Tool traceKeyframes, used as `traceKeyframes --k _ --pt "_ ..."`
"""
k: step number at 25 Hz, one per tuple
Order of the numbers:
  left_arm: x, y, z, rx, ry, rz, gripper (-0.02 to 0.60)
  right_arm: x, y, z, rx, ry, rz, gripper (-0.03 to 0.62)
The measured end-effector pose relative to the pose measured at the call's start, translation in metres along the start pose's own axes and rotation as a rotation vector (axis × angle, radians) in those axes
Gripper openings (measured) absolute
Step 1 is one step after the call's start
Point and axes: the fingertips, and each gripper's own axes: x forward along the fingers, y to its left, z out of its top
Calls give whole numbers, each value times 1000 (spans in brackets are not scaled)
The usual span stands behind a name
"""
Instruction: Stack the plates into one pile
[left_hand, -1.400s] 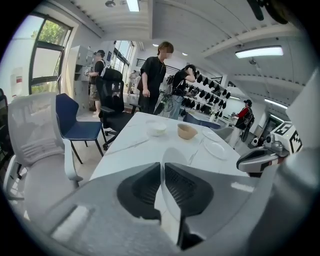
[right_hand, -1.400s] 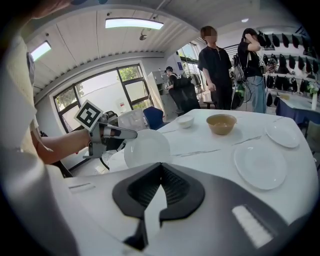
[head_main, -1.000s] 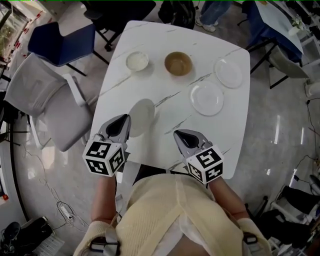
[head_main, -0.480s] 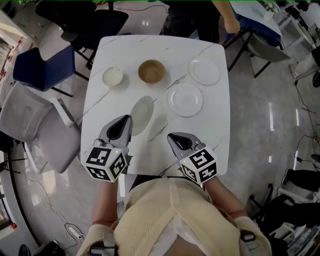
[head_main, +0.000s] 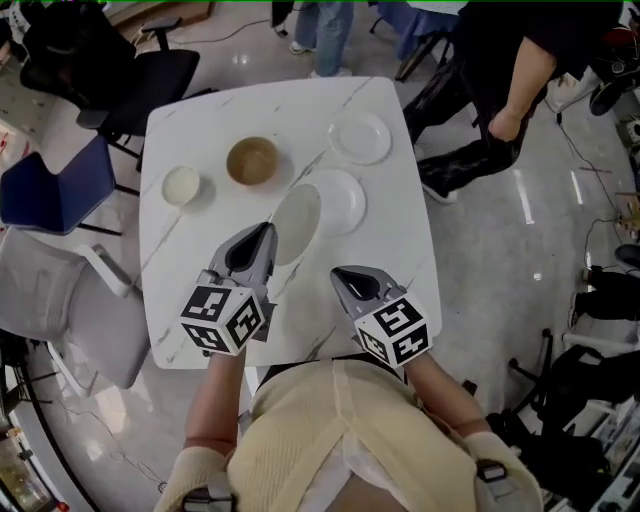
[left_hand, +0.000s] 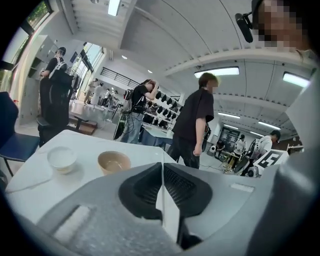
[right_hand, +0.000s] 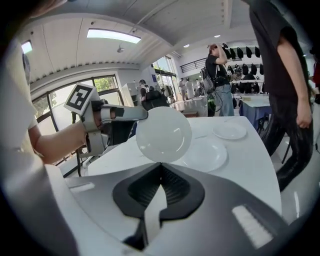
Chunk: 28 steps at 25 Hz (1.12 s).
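Observation:
My left gripper is shut on the rim of a white plate, which hangs tilted on edge above the white marble table. In the left gripper view only the plate's thin rim shows between the jaws. The right gripper view shows the held plate face on, with the left gripper behind it. A second plate lies flat just right of the held one, and a third plate lies beyond it. My right gripper is shut and empty, near the table's front.
A brown bowl and a small white bowl stand at the table's far left. Chairs stand left of the table. A person in black stands close to the far right corner, and others stand behind.
My left gripper has carried the tilted plate to the right and a little up, so it now hangs at the edge of the flat plate. The right gripper shifted slightly and stays shut.

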Motion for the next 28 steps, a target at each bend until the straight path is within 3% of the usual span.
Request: traceKeyframes --k 11,18,23,28 --pt "60 -27 -12 -55 19 -84 12 -28 -29 -18 72 -18 -113 0" --pt "88 -25 -19 -160 18 -103 12 -37 -40 -29 106 -15 -154 0" --pt "102 -19 -26 -243 9 -90 12 -42 -43 -34 123 -16 -171 0" --pt "107 -2 -37 -290 18 -27 15 -44 -45 -37 134 -17 -180 0"
